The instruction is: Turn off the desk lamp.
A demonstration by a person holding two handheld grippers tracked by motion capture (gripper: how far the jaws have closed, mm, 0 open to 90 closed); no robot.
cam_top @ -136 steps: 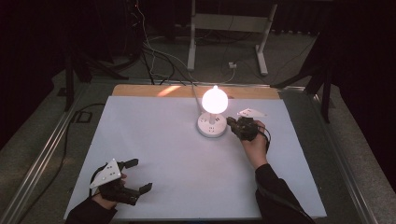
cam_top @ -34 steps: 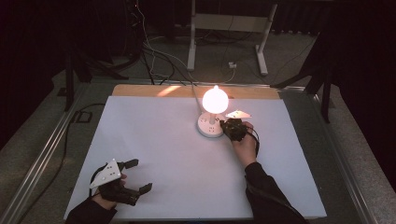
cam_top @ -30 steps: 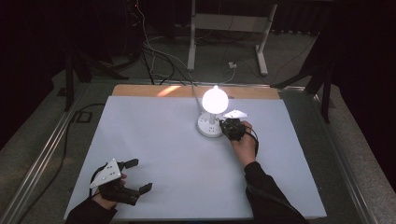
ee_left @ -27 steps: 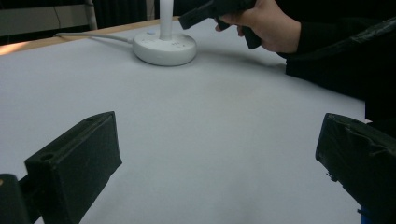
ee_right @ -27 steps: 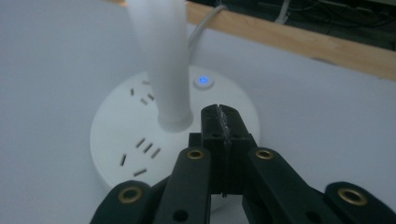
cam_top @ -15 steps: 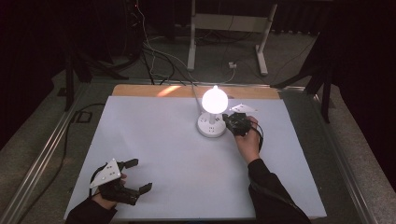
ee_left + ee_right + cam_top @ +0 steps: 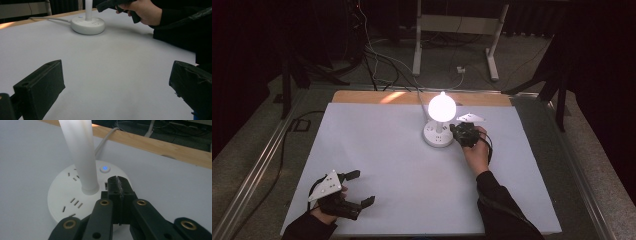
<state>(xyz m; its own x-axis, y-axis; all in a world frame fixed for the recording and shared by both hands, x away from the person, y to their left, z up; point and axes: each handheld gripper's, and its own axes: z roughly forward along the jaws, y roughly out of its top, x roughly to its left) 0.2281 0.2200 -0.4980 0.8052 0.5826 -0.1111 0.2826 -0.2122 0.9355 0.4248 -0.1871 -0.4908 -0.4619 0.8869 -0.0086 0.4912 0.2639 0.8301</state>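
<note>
Lamp (image 7: 441,120) stem upright, seemingly vertical.

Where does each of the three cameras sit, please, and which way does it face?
High view: above the person's side, looking forward and down on the white table; both forearms enter from below.
Left gripper view: rides the left hand-held gripper, looking level across the table between its open jaws.
Right gripper view: rides the right hand-held gripper, shut jaws over the lamp base near the blue-lit button.
All three share the lamp base.
</note>
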